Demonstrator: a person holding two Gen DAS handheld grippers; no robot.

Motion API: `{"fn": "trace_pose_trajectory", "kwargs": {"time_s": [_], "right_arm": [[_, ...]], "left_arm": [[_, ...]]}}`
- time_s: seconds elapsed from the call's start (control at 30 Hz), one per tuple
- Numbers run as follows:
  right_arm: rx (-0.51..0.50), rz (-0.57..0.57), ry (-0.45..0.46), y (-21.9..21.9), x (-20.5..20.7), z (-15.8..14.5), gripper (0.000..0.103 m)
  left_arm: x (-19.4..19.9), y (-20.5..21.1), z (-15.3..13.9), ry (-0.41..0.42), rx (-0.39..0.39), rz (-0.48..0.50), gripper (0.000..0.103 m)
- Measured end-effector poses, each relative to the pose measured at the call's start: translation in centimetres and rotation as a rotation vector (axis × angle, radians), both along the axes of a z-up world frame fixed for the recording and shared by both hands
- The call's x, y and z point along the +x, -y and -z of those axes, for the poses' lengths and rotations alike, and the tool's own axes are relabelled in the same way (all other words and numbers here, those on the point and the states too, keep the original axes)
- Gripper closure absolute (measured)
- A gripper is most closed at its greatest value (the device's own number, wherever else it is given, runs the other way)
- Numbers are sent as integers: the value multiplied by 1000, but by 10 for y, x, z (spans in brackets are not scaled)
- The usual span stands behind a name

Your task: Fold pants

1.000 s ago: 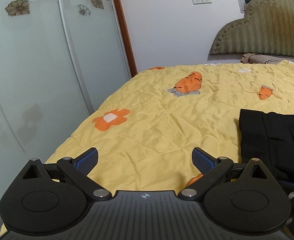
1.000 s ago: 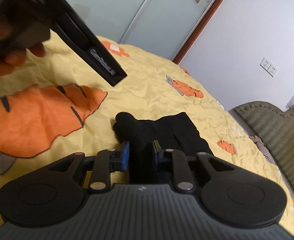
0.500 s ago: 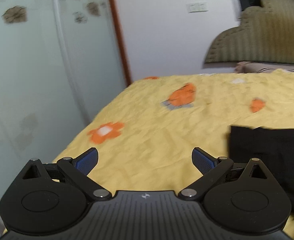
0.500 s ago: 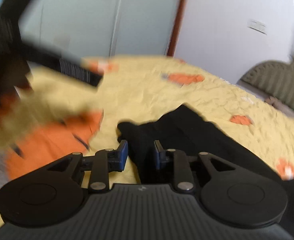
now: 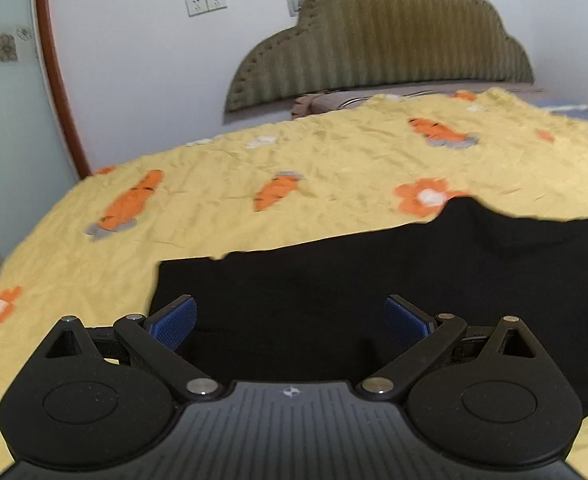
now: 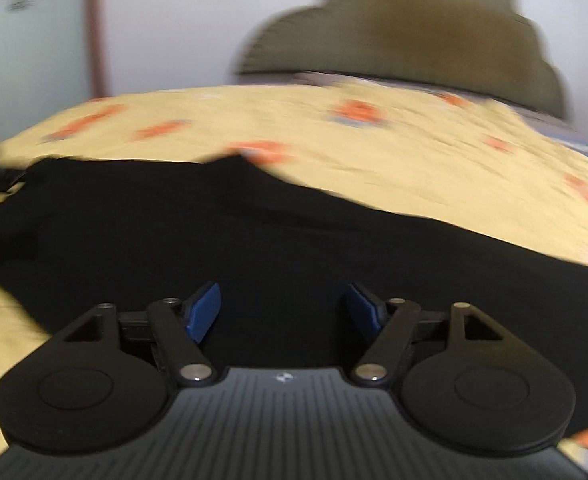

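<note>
Both wrist views low, close over black pants (image 5: 373,280), facing headboard (image 5: 377,36); shared: pants, yellow bedspread (image 5: 294,160).

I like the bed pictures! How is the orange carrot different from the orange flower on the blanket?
The carrot is long and pointed with a grey top; the flower is round with petals and a white middle. The flower touches the black pants' edge; the carrot lies apart. Both are orange prints on the yellow blanket.
</note>
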State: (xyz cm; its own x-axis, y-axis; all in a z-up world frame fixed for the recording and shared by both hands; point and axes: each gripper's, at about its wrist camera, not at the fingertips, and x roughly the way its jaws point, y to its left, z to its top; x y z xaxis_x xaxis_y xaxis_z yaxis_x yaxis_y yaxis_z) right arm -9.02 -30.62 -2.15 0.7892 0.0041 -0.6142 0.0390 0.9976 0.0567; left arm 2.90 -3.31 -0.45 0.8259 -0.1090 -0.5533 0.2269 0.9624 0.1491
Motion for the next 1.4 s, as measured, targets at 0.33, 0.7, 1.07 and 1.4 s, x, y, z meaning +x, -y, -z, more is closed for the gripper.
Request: {"fn": "trace_pose_trajectory", "kwargs": {"time_s": [0.33, 0.7, 1.07, 1.4], "right_arm": [[334, -99, -59, 104, 78, 14, 44], [293, -21, -18, 151, 13, 21, 37], [114, 678, 84, 315, -42, 30, 13], [3, 666, 22, 336, -80, 36, 8]], "left_arm": [[5, 101, 15, 2, 85, 166, 2], [12, 99, 38, -66, 59, 110, 2], [6, 101, 49, 1, 63, 84, 1], [9, 97, 51, -16, 31, 74, 1]]}}
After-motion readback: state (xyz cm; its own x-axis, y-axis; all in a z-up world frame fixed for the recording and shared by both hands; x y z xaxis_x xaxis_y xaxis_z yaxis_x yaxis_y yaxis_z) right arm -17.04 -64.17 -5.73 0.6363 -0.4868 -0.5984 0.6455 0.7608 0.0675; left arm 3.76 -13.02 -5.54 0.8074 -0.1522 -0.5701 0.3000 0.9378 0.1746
